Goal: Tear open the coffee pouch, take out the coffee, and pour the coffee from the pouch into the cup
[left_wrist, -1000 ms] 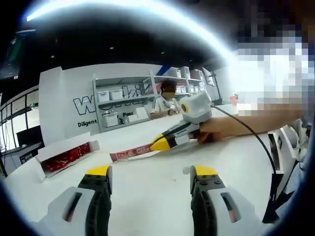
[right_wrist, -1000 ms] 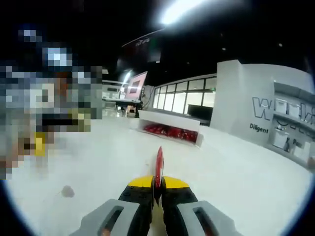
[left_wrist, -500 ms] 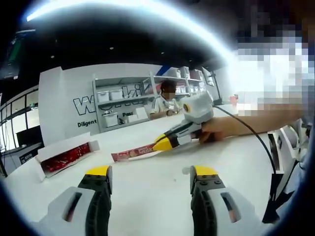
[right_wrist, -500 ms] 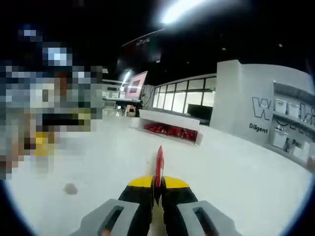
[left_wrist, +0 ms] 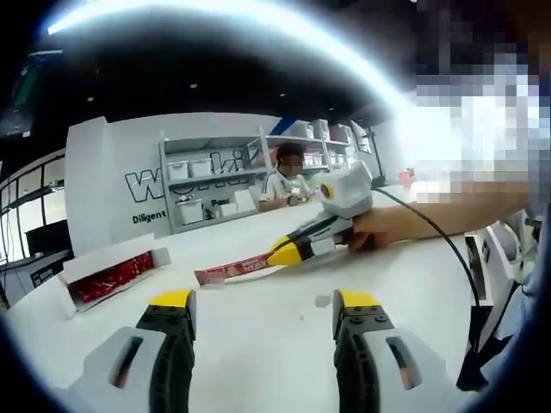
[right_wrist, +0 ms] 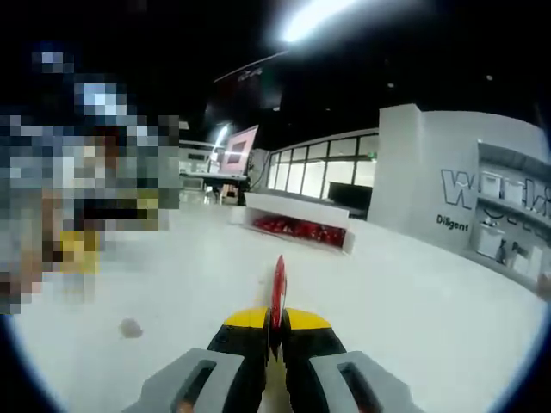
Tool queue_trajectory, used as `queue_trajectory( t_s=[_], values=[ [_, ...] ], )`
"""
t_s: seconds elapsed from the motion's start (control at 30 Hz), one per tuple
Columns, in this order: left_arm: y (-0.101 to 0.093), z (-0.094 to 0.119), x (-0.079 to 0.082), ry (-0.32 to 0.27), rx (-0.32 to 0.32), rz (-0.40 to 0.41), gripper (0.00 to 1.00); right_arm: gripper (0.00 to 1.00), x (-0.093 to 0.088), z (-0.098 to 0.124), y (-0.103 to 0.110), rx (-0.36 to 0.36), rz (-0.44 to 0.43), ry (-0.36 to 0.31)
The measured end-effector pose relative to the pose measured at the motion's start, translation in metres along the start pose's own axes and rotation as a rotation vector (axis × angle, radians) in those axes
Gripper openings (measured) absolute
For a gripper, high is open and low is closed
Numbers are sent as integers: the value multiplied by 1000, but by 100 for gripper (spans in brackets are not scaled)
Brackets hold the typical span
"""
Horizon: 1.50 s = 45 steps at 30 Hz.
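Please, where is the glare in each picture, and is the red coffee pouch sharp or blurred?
Left gripper view: a ceiling light smears a bright arc across the top; the coffee pouch in the right gripper looks soft. Right gripper view: glare at top centre; the pouch, edge-on, is fairly sharp.

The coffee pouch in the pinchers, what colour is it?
The coffee pouch is red with some white print, best seen in the left gripper view, pinched by the right gripper.

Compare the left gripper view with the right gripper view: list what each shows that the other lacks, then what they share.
Left gripper view alone: the open left gripper, the pouch seen lengthwise, a hand on the right gripper, a seated person.
Right gripper view alone: the pouch edge-on between the right gripper's shut fingers, windows.
Shared: the white table, the box of red pouches, the shelves.
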<state>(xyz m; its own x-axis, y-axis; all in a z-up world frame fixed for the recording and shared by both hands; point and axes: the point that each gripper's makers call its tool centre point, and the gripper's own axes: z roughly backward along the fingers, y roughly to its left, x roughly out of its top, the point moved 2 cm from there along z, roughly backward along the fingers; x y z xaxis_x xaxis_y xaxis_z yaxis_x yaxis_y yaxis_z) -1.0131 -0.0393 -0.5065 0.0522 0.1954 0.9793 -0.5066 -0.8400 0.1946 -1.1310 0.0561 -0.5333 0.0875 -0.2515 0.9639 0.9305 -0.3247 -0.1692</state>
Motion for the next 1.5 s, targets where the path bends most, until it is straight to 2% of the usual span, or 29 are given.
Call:
queue_trajectory(
  t_s=[1.5],
  values=[
    [0, -1, 0, 3, -6, -9, 65, 7, -4, 19, 6, -11, 5, 7]
  ],
)
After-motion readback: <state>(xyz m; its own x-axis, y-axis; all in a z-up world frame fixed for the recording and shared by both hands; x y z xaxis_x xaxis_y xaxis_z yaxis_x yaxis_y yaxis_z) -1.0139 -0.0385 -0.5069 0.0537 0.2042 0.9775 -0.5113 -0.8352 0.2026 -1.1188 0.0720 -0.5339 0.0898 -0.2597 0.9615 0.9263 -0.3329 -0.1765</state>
